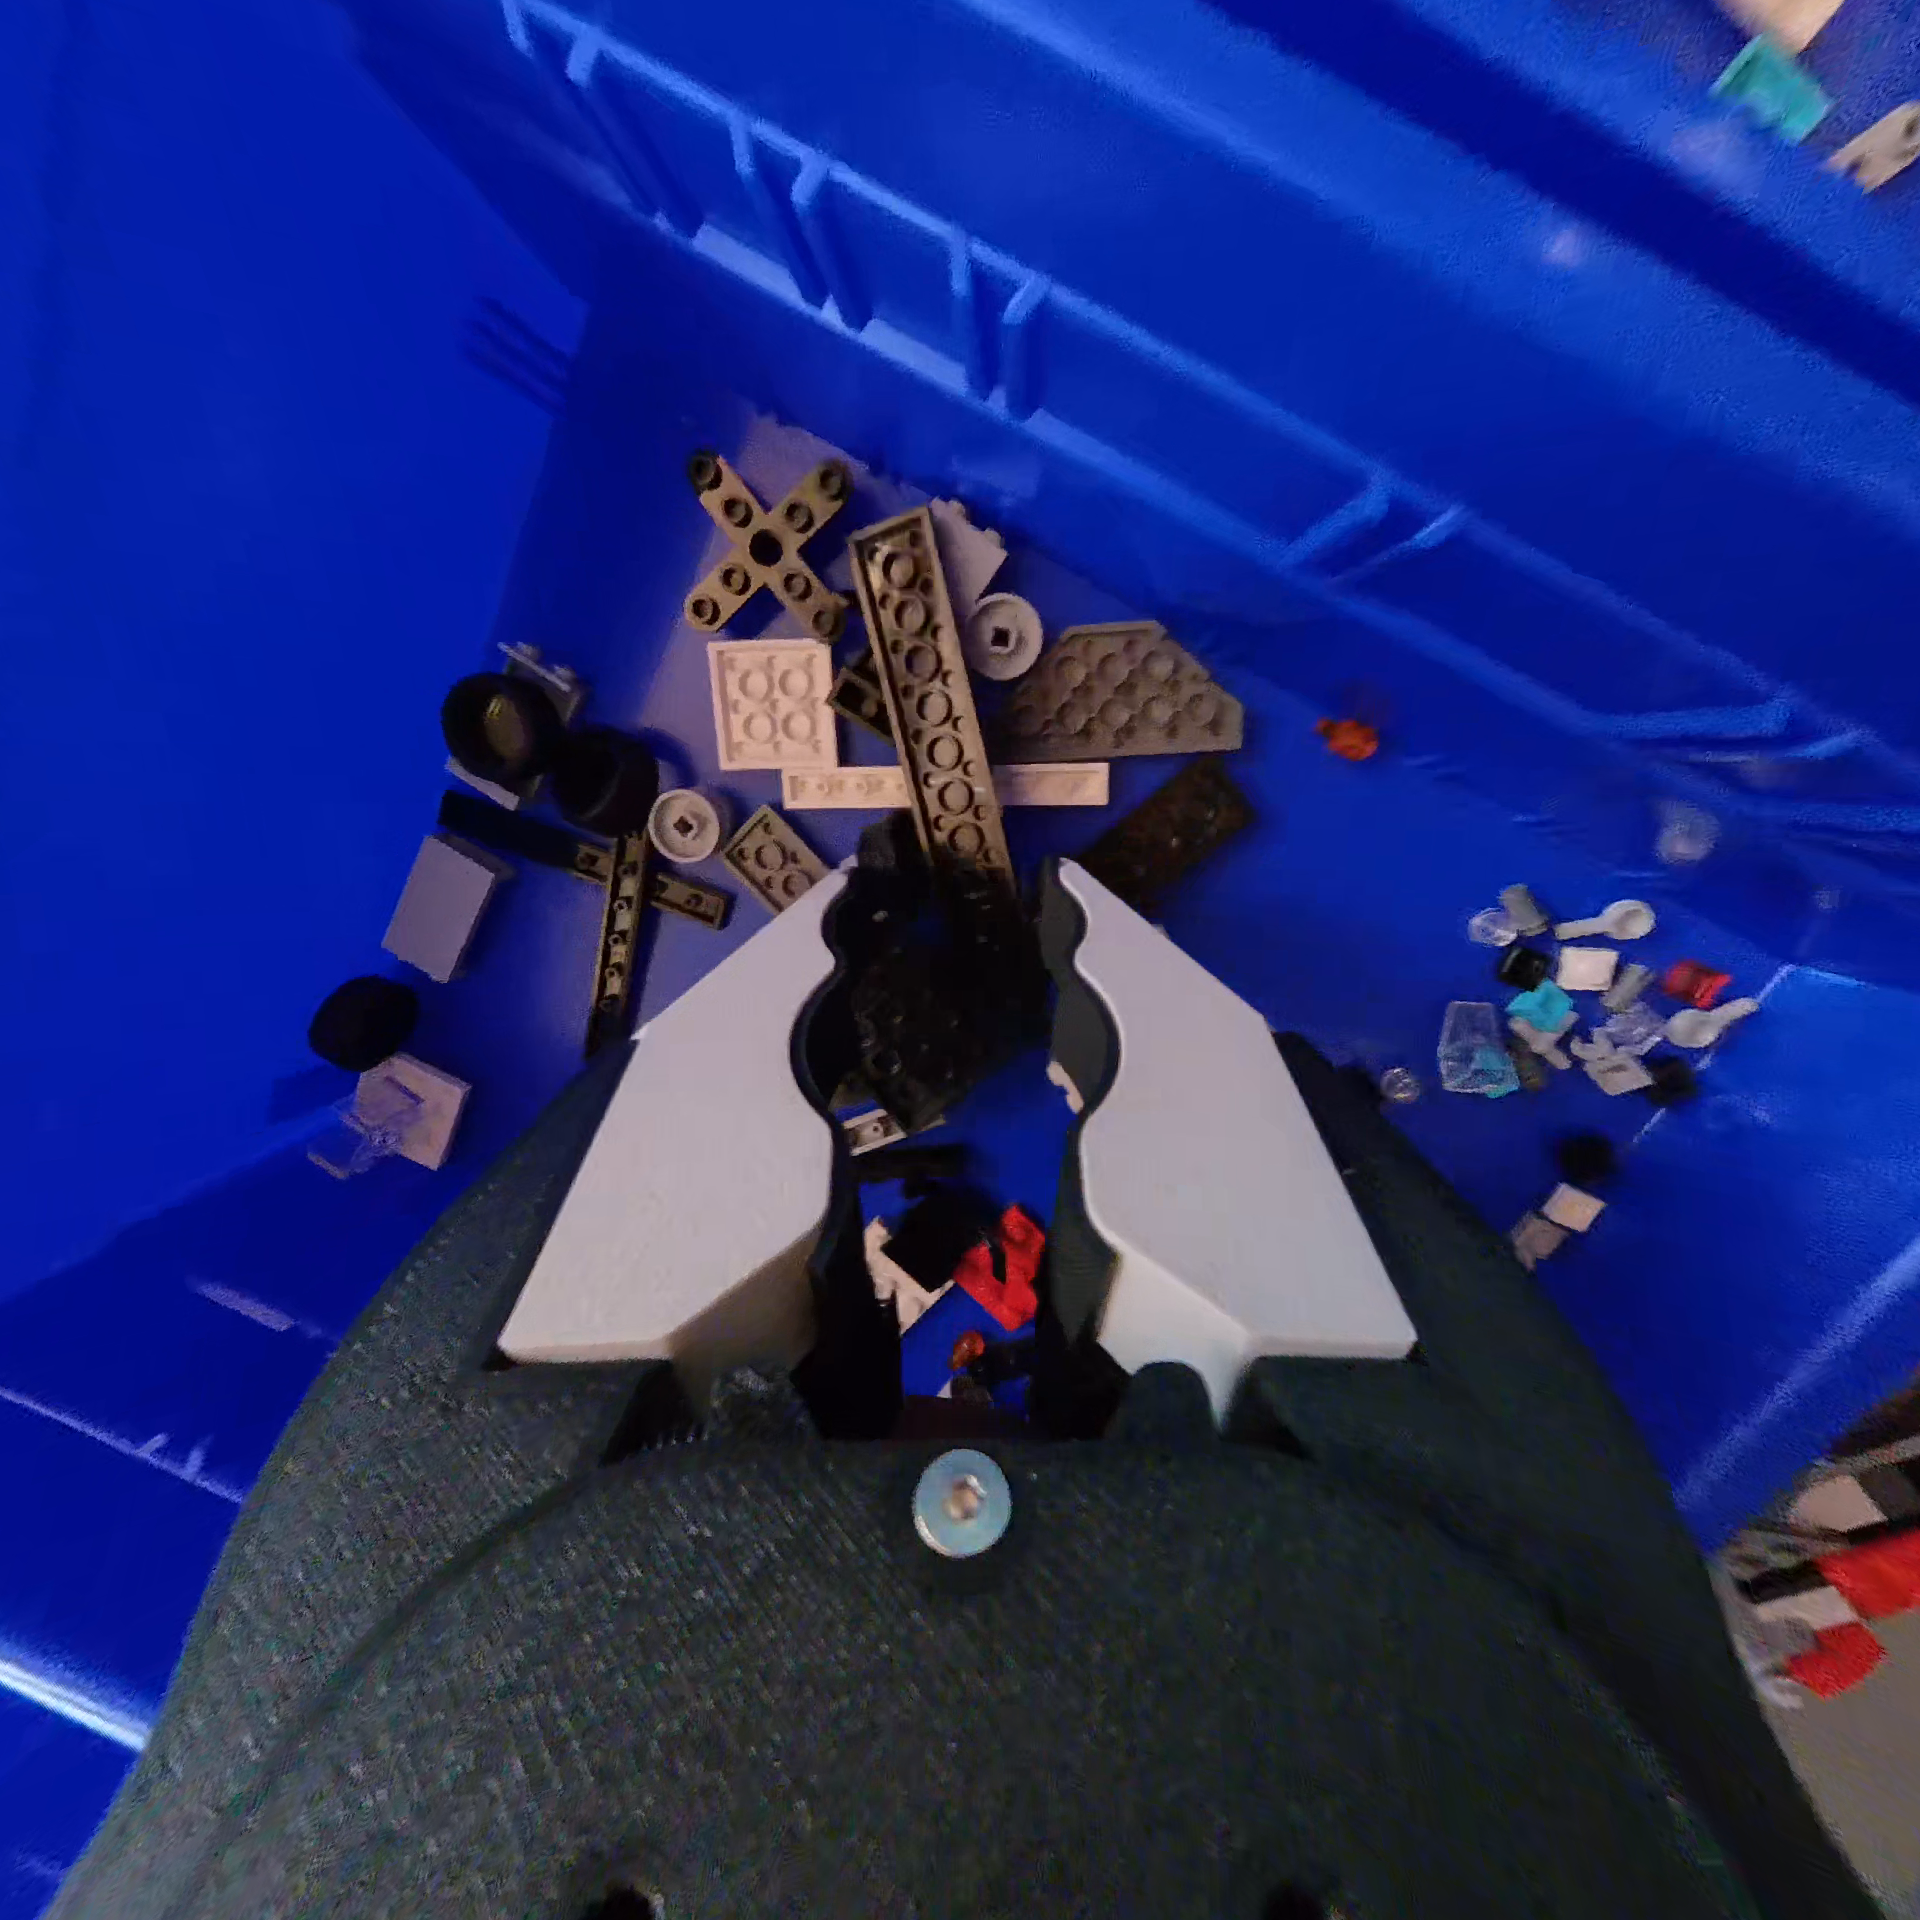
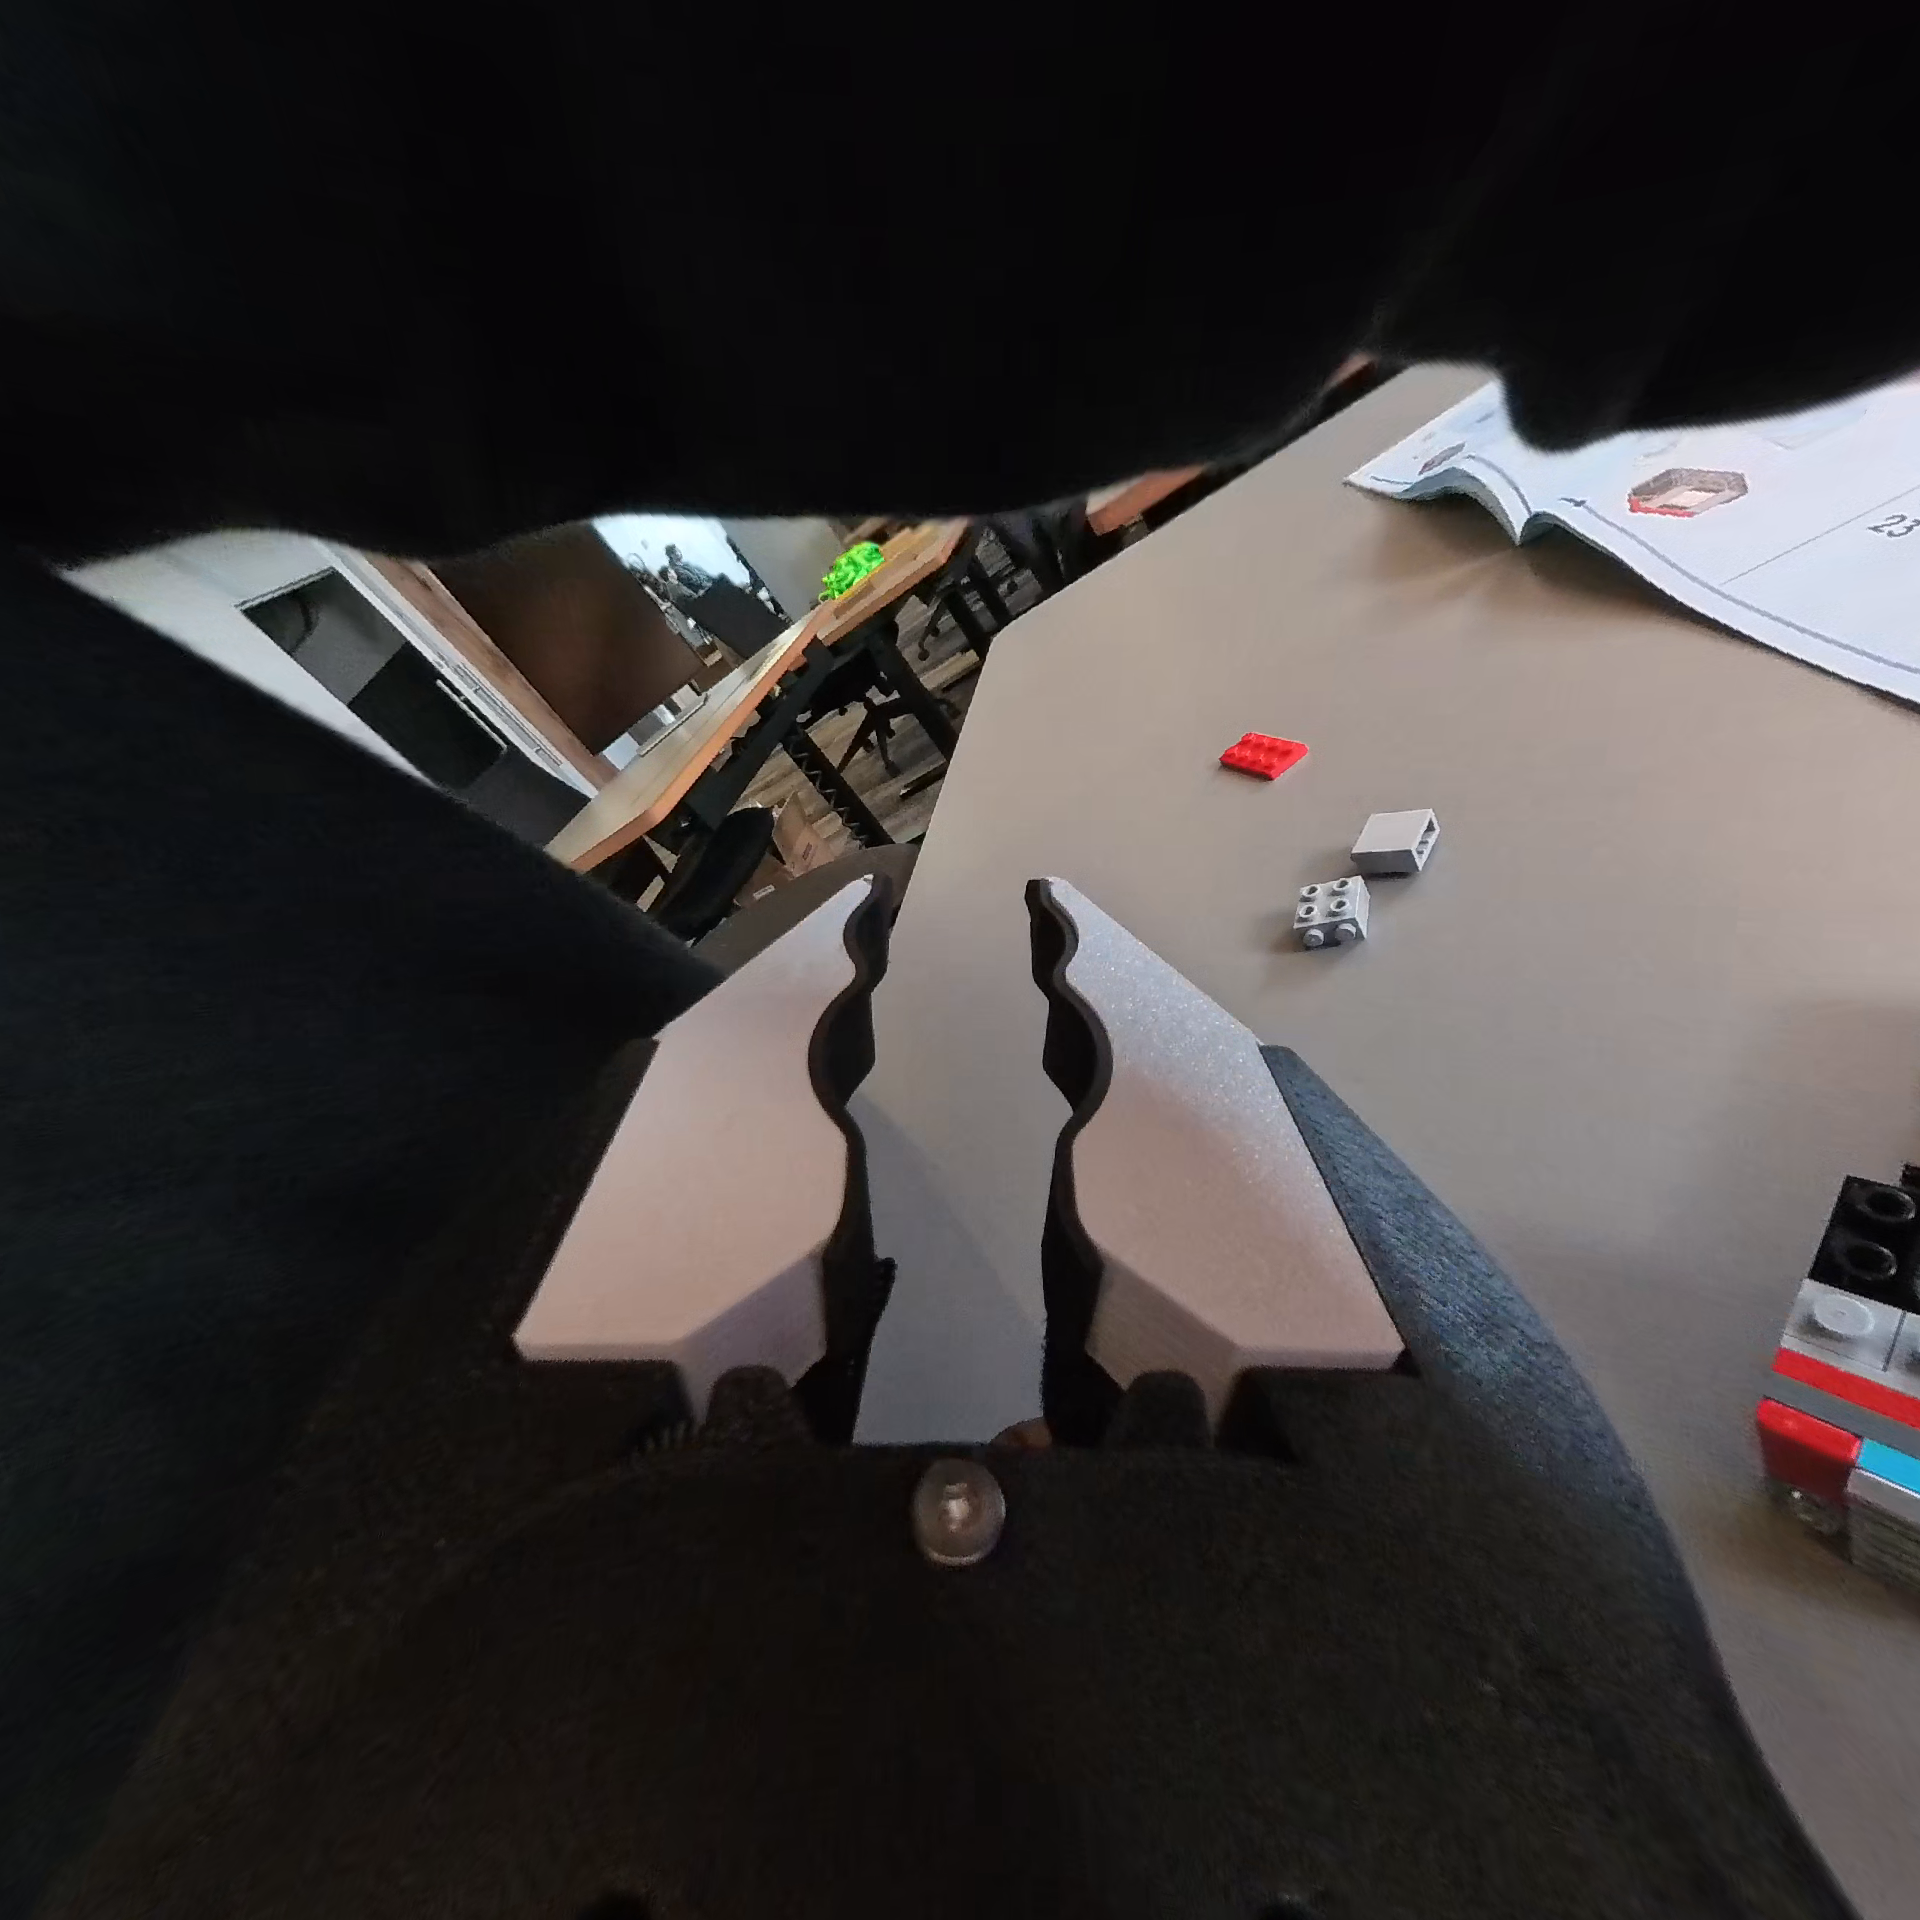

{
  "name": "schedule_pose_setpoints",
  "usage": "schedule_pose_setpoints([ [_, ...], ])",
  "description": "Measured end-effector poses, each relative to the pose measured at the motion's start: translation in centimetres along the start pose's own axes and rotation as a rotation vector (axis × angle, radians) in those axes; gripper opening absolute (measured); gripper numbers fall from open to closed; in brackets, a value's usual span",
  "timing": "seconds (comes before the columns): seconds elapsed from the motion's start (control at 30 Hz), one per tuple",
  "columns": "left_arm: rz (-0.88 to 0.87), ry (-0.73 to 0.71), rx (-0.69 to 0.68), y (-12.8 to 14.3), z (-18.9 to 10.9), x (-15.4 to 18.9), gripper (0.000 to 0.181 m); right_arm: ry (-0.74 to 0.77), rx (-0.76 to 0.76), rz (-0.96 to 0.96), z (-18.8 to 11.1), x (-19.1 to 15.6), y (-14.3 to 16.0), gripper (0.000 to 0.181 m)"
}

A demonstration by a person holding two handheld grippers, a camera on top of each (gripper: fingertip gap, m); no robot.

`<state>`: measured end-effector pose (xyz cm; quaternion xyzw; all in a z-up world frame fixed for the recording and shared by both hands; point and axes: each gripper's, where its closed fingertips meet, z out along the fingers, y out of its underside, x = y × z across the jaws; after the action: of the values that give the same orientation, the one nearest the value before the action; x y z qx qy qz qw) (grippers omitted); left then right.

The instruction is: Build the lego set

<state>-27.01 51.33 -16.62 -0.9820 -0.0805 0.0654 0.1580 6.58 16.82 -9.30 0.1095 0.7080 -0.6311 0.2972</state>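
Note:
In the left wrist view my left gripper point(image 1: 948, 883) is down inside a blue bin point(image 1: 1247, 436), over a heap of lego parts. Its jaws stand either side of a black plate point(image 1: 914, 997), which fills the gap between the pads and sits tilted. A long dark grey plate point(image 1: 930, 707) leans against it. In the right wrist view my right gripper point(image 2: 958, 902) is open and empty, just above the grey table point(image 2: 1351, 1143). The part-built model point(image 2: 1849, 1382), black, grey, red and light blue, stands at the right edge.
The bin holds a cross plate point(image 1: 767, 549), black wheels point(image 1: 499, 727), a red piece point(image 1: 1013, 1262) and a cluster of small parts point(image 1: 1579, 997). On the table lie a red plate point(image 2: 1262, 753), two grey bricks point(image 2: 1394, 842) point(image 2: 1332, 912) and an open instruction booklet point(image 2: 1714, 561). A black sleeve point(image 2: 312, 935) hides the left and top. There is about 50 centimeters between the tips of the two grippers.

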Motion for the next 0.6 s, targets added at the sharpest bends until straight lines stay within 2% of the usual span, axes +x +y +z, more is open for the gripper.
schedule_pose_setpoints([
  [0.07,0.009,-0.007,0.0,0.1,-0.3,-0.2,0.027,-0.001,-0.001,-0.002,0.0,0.0,0.0,0.027],
  [0.13,0.008,-0.003,0.013,0.0,-1.1,-0.1,0.01,-0.001,-0.002,-0.004,0.0,-0.1,0.0,0.027],
  [0.27,0.002,-0.037,0.058,0.2,-4.0,-0.5,0.007,0.001,-0.005,-0.007,0.1,-0.1,0.1,0.027],
  [0.43,-0.003,-0.033,0.051,2.2,-7.0,-0.2,0.006,0.002,-0.01,-0.013,0.1,-0.1,0.2,0.027],
  [0.5,0.004,-0.013,0.023,3.0,-7.1,0.3,0.007,0.003,-0.013,-0.014,0.2,-0.1,0.2,0.027],
  [0.6,0.003,-0.033,0.035,2.0,-6.5,0.0,0.019,0.004,-0.016,-0.015,0.2,-0.1,0.2,0.027],
])
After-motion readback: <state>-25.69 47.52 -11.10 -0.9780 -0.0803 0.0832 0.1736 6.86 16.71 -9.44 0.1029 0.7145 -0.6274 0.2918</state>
